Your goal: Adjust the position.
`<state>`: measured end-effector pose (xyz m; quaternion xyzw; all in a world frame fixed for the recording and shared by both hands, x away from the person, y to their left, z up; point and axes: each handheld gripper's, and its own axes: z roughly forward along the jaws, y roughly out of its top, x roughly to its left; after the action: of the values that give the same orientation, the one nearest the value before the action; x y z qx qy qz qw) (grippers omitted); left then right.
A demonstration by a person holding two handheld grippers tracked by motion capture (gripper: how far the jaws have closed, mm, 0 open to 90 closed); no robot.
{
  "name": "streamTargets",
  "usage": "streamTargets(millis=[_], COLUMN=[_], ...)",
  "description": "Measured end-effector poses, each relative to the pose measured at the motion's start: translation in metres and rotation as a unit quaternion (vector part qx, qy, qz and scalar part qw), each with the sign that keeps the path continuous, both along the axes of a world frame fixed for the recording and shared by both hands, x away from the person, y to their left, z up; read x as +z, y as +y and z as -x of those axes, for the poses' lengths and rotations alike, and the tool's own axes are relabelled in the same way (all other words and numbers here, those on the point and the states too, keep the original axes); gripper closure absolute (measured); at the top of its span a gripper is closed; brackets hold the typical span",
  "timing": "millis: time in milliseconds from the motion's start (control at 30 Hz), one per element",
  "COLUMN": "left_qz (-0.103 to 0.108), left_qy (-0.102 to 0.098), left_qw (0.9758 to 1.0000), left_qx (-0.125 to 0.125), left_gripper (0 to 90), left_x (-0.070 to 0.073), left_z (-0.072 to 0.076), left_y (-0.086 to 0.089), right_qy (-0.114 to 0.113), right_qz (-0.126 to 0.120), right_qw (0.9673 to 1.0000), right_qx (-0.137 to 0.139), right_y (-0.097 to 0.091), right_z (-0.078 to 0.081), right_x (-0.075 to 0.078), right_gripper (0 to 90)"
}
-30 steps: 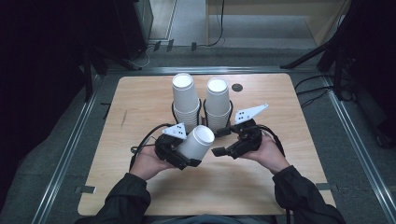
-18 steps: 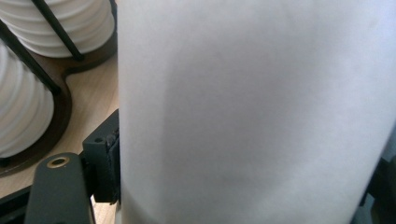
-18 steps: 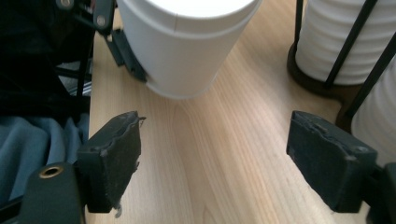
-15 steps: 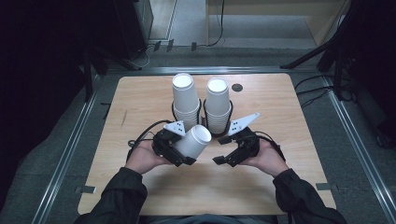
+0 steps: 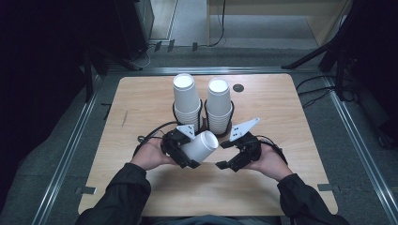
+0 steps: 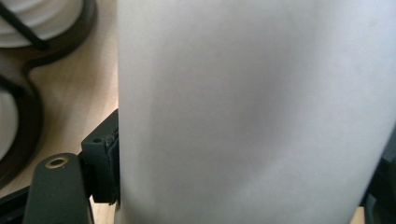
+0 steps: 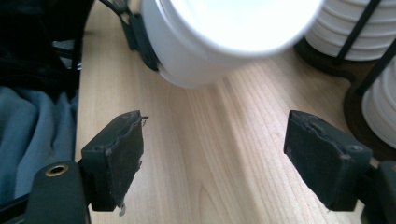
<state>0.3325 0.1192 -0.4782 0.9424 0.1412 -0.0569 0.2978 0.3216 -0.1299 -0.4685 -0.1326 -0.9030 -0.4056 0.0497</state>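
1. White paper makes up everything I am handling: my left tongs (image 5: 187,152) clamp a single paper cup (image 5: 201,146), pads pressed on its wall, jaws set wide around it.
2. I take the twin black wire holder (image 5: 203,123) on the wooden surface (image 5: 291,117) as my landmark; the held cup sits just in front of it, on my side, tipped so that its open mouth points towards the right tongs (image 5: 233,153).
3. In the left gripper view the cup's wall (image 6: 252,112) runs from top to bottom, with one black pad (image 6: 103,168) tight against its left edge.
4. From the right gripper view I look into the cup's mouth (image 7: 233,18); glare washes out the inside, so I cannot tell whether anything lies in it.
5. My right tongs stand open and hold nothing; their jaws have just been closing a little, with bare wood between them. They sit just in front of the holder's right ring, close to the cup's rim and apart from it.
6. The holder's left ring carries the left stack of cups (image 5: 186,99), nested mouth-up; the top cup's inside looks plain white.
7. The holder's right ring carries the right stack of cups (image 5: 219,102), also nested mouth-up and equally white inside.
8. A small dark round spot (image 5: 238,87) marks the surface just beyond and to the right of the holder.
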Motion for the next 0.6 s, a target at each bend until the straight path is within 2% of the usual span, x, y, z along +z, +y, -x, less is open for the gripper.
streamTargets(millis=[100, 133, 167, 200, 300, 367, 600], left_qz=[-0.013, -0.013, -0.013, -0.013, -0.028, -0.037, -0.032], left_qy=[0.030, 0.030, 0.043, 0.043, 0.035, 0.030, 0.038], left_qw=[0.9994, 0.9994, 0.9987, 0.9987, 0.9979, 0.9975, 0.9963], left_qx=[-0.010, -0.010, -0.025, -0.025, -0.046, -0.052, -0.070], left_gripper=[17.9, 17.9, 17.9, 17.9, 17.8, 17.8, 17.1], left_x=[-0.008, -0.008, -0.010, -0.010, -0.014, -0.014, -0.015], left_z=[-0.002, -0.002, -0.002, -0.002, 0.002, 0.004, 0.009], left_y=[-0.008, -0.008, -0.012, -0.012, -0.021, -0.023, -0.028], right_qy=[-0.001, -0.002, -0.002, -0.002, -0.004, 0.002, 0.005], right_qz=[0.005, 0.004, 0.005, 0.005, 0.000, -0.001, 0.012], right_qw=[1.0000, 1.0000, 1.0000, 1.0000, 0.9999, 0.9997, 0.9988], right_qx=[0.003, 0.004, 0.004, 0.004, 0.015, 0.023, 0.047], right_y=[-0.001, 0.000, 0.000, 0.000, 0.003, 0.006, 0.021], right_z=[0.000, -0.001, -0.001, -0.001, -0.003, -0.003, 0.001], right_x=[-0.001, -0.001, -0.001, -0.001, -0.001, -0.001, -0.003], right_gripper=[19.9, 19.4, 18.8, 18.8, 17.9, 17.3, 17.2])
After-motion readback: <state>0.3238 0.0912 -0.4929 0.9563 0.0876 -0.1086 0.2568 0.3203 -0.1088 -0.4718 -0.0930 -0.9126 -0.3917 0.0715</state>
